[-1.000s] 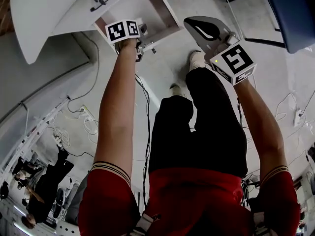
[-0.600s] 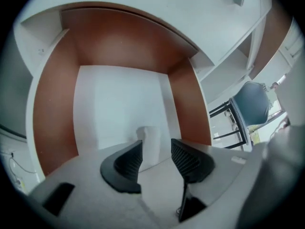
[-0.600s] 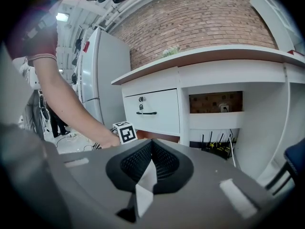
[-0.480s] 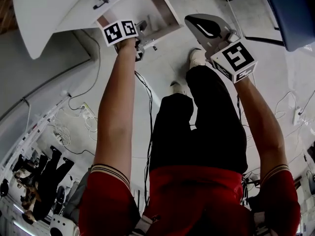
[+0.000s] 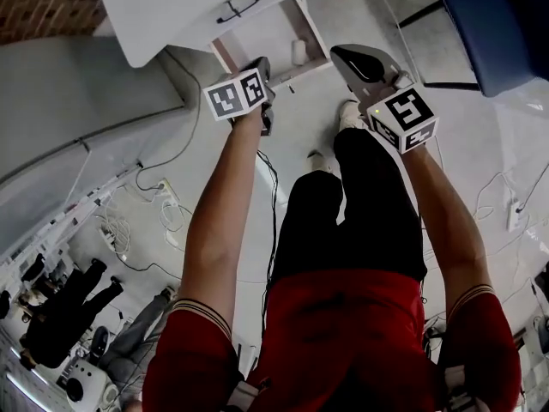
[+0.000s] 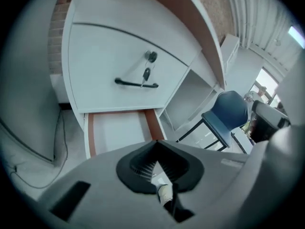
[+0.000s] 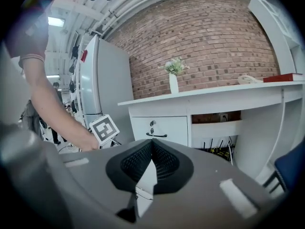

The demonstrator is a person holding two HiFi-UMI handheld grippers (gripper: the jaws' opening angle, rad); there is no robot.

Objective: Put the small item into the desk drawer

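Drop looks done: small item (image 5: 298, 51) lies inside open drawer (image 5: 253, 41), near its right side wall in head view. Left gripper (image 6: 156, 144) above drawer, jaws just closed, tips together, nothing between. Right gripper (image 7: 152, 141) jaws together too, empty. Left to do: likely just pushing drawer in.

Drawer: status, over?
Left gripper fingers just closed, empty; right gripper shut, empty. Small white item in open drawer. Nothing blocking.
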